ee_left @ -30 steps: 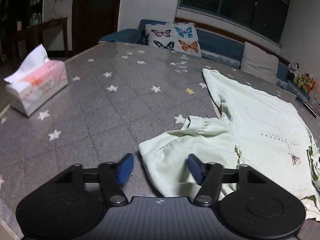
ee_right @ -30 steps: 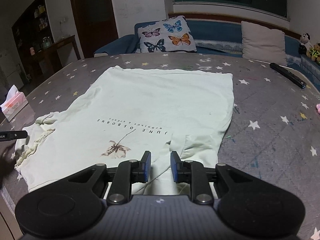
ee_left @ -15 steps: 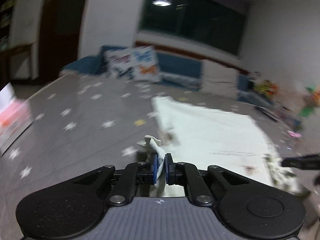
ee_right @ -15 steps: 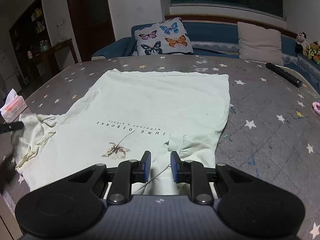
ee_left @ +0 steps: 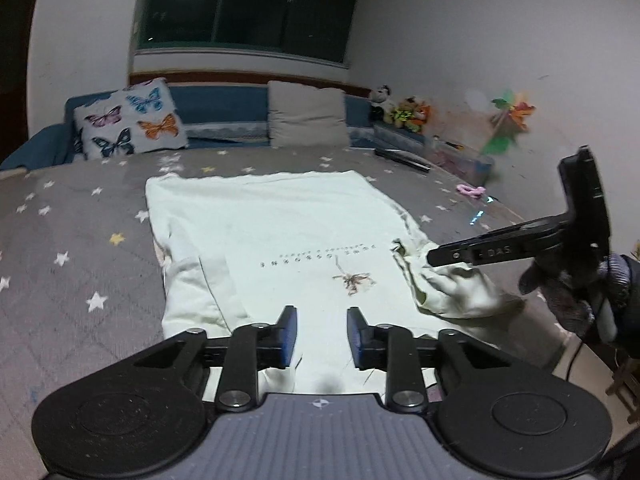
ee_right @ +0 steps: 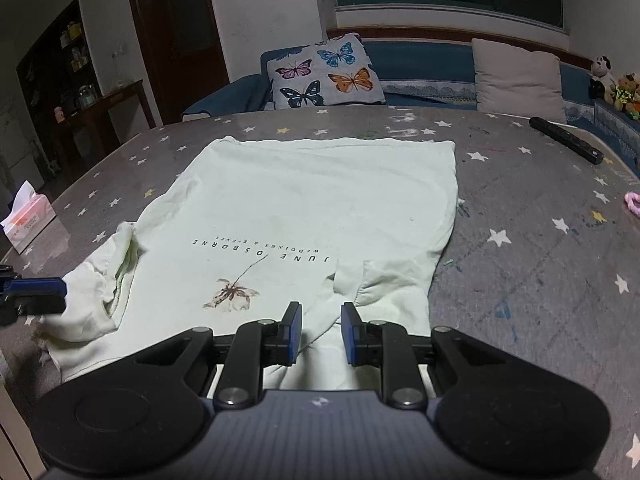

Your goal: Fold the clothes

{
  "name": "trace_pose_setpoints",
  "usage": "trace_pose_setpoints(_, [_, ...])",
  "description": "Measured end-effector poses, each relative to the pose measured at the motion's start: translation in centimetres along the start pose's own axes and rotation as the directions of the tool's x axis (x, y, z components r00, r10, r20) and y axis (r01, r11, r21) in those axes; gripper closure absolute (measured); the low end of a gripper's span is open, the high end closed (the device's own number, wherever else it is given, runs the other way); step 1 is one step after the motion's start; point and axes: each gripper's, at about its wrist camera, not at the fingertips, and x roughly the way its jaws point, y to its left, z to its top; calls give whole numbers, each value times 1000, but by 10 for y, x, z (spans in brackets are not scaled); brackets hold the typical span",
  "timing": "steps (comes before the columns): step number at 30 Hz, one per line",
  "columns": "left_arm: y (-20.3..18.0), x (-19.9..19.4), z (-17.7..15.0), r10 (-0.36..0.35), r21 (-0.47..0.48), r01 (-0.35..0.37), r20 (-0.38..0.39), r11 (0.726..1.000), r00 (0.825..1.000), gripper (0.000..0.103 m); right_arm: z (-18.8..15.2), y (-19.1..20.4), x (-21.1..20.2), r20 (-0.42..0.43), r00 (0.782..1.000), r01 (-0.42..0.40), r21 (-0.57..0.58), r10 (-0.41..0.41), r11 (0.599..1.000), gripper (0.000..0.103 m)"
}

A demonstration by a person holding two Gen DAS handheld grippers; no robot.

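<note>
The pale green T-shirt [ee_right: 312,200] is lying front-up and mostly spread flat across the star-patterned table [ee_right: 520,280], its hem pointing towards the far sofa and its neck end sitting at the near edge, just under both tools. Judging by how the cloth is lying, the fold is only getting started: the right sleeve [ee_right: 384,284] is resting turned in over the body, and the left sleeve [ee_right: 108,280] is sitting pulled partly inward but bunched and wrinkled rather than laid flat. The left gripper [ee_left: 318,334] is hovering just over the near edge of the shirt with its jaws opening, and no cloth is being pinched between them; the fabric is simply showing below and beyond the pads. The right gripper [ee_right: 320,334] is standing narrowly closed, and it appears to be gripping a ridge of shirt fabric near the neck, since the cloth is tenting up towards its tips in both views. What is remaining looks like most of the job: the left sleeve is needing smoothing, the sides are not yet being brought in to make a narrow panel, and the body is not yet being doubled over from hem to neck
</note>
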Motion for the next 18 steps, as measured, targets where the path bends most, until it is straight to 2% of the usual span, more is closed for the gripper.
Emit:
trace_pose_setpoints(4, [24,-5,15,98,-3,-98,37,995,995,73,0,-2,0,3,1000,-2,4,2,1000,82])
trace_pose_setpoints(9, [68,17,22,219,-60,-221,-45,973,975,76,0,-1,3,-1,1000,-9,6,9,1000,82])
trace_pose_setpoints(14, [73,45,12,192,-16,-196,-127,981,973,76,2,5,6,-9,1000,-22,-3,22,1000,82])
trace_pose_setpoints(18, [56,60,3,207,102,-194,-151,976,967,73,7,18,10,-23,998,-53,-36,52,998,82])
